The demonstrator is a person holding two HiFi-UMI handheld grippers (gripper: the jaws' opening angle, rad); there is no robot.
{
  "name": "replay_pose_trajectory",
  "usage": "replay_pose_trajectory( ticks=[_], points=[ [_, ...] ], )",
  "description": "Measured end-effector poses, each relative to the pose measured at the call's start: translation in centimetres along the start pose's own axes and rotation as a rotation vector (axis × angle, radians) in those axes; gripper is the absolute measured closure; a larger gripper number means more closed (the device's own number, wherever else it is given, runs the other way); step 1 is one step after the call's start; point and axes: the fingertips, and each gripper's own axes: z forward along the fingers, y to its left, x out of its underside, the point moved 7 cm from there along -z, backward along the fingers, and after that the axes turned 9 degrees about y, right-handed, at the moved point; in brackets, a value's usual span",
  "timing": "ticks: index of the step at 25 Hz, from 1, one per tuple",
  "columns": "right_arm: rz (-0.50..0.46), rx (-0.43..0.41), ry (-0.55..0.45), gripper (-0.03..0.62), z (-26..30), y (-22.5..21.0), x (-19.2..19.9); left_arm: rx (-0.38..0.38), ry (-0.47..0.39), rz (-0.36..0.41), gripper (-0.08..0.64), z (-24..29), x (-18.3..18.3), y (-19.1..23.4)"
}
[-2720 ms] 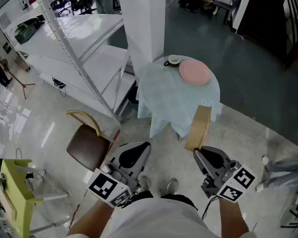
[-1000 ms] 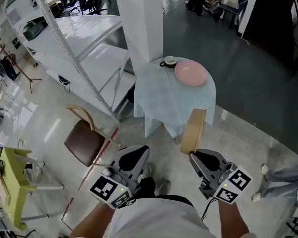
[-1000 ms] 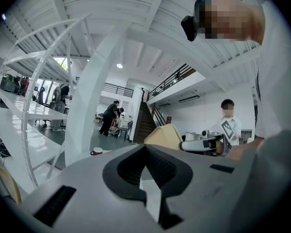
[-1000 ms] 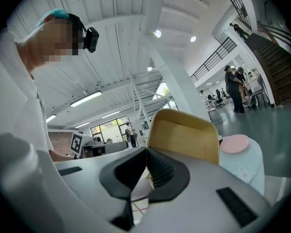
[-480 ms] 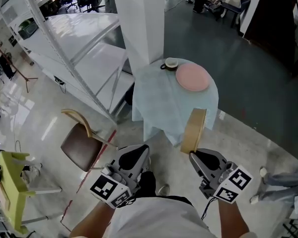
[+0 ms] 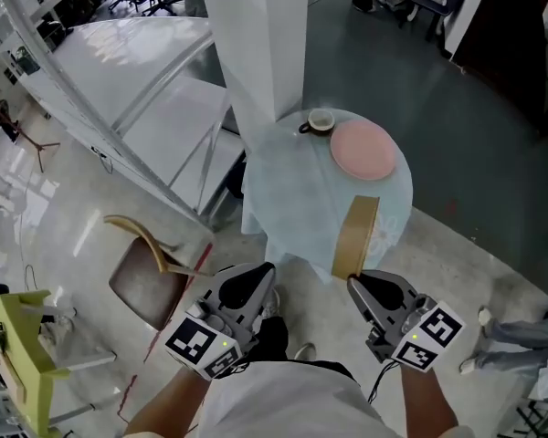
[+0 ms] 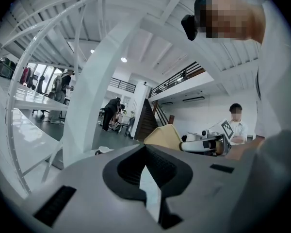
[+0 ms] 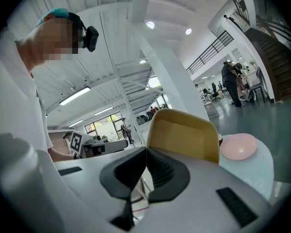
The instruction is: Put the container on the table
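My right gripper (image 6: 356, 282) has its fingers pinched on the rim of the tan rectangular plastic container (image 6: 354, 234), which stands on edge, its open side facing me. In the head view it overlaps the near rim of the round table with the pale blue cloth (image 6: 288, 199), which carries a pink plate (image 6: 363, 150) and a small cup (image 6: 321, 120). My left gripper (image 6: 256, 277) is closed on nothing.

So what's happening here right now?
The person's right gripper is shut on a tan open container, held on edge in the air by the near edge of the round cloth-covered table. The table carries a pink plate and a cup. The left gripper is shut and empty. The container is not yet set down.
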Motion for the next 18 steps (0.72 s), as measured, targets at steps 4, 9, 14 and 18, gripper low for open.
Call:
replay_pose_trajectory(
  ticks=[4,9,14,18],
  points=[
    [0.011,0.007,0.012,0.566,3.1,-1.7,-1.3,0.002,0.012,-0.016,0.540,1.0,-0.7,3.3],
    [0.010,0.018,0.032,0.566,6.4,-3.4,-2.8,0.010,0.025,-0.027,0.540,2.4,-1.4,7.0],
    [0.018,0.043,0.050,0.566,9.7,-5.2,-4.5,0.032,0.033,-0.039,0.540,4.0,-2.5,11.1],
    [0.026,0.065,0.061,0.565,12.5,-6.4,-5.8,0.054,0.041,-0.041,0.540,5.1,-3.5,14.5]
  ],
)
